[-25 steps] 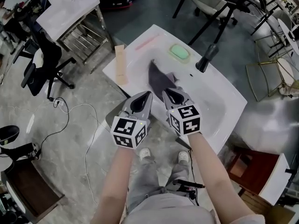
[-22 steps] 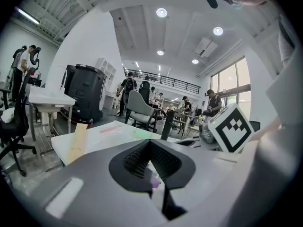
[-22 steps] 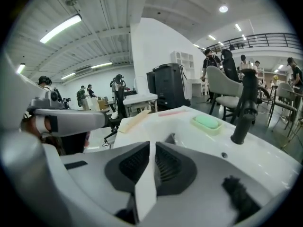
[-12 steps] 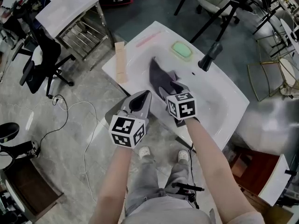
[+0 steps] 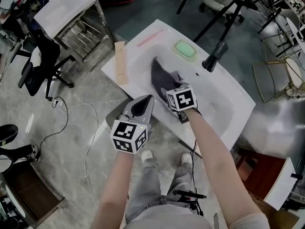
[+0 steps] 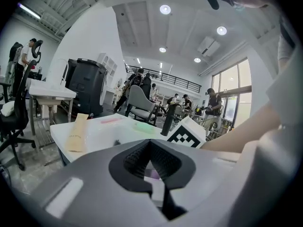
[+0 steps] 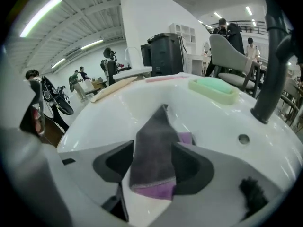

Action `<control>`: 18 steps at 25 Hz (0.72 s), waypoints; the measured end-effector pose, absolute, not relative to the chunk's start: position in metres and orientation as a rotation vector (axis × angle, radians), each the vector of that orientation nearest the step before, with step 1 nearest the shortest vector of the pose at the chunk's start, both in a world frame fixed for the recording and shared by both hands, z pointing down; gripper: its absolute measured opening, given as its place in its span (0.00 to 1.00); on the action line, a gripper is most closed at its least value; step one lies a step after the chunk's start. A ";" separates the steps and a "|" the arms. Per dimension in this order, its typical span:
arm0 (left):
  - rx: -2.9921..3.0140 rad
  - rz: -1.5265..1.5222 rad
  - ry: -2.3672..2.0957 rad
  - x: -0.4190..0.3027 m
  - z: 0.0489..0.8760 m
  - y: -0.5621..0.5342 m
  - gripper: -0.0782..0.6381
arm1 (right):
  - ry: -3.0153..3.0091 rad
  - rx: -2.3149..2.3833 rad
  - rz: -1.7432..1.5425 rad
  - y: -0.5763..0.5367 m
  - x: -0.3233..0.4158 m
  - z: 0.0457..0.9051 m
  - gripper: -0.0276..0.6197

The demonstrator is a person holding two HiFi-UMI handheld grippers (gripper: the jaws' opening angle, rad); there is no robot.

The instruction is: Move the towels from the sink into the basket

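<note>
A grey towel [image 5: 161, 75] lies in the white sink [image 5: 224, 97], with a purple towel [image 7: 154, 189] showing under its near edge. My right gripper [image 5: 167, 88] dips into the basin over that near end. Its jaws have just been opening. In the right gripper view the gripper [image 7: 152, 162] stands open, a jaw on each side of the grey towel [image 7: 156, 145] and neither pad pressing on it. My left gripper [image 5: 149, 98] hangs shut and holds nothing at the sink's front edge, its tips [image 6: 150, 143] pointing across the sink. No basket is in view.
A black faucet [image 5: 213, 57] and a green soap dish [image 5: 185, 50] sit on the sink's far rim, a tan strip [image 5: 120, 62] on its left rim. An office chair [image 5: 40, 63] and a metal table [image 5: 71, 13] stand to the left, with a cable [image 5: 81, 128] on the floor.
My right gripper has dropped forward into the sink over the towels and its jaws have gone from shut to wide open. The left gripper has stayed put.
</note>
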State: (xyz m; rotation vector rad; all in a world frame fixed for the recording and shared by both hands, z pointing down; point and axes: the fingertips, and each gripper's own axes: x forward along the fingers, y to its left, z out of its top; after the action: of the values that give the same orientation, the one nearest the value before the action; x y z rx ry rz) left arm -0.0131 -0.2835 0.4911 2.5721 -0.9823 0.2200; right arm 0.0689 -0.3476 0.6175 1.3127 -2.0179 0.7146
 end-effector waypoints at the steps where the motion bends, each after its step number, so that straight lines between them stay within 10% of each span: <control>1: 2.572 0.222 -0.980 -0.013 0.492 -0.284 0.11 | -2.005 1.299 0.706 -0.349 0.069 0.623 0.42; 18: 2.561 0.255 -0.948 -0.019 0.519 -0.289 0.11 | -1.871 1.243 0.848 -0.367 0.079 0.688 0.42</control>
State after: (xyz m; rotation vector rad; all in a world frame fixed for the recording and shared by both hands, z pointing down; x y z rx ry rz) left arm -0.0194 -0.2893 0.5194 2.5614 -0.9484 0.2550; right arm 0.0795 -0.3666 0.6876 1.2429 -1.8707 0.8483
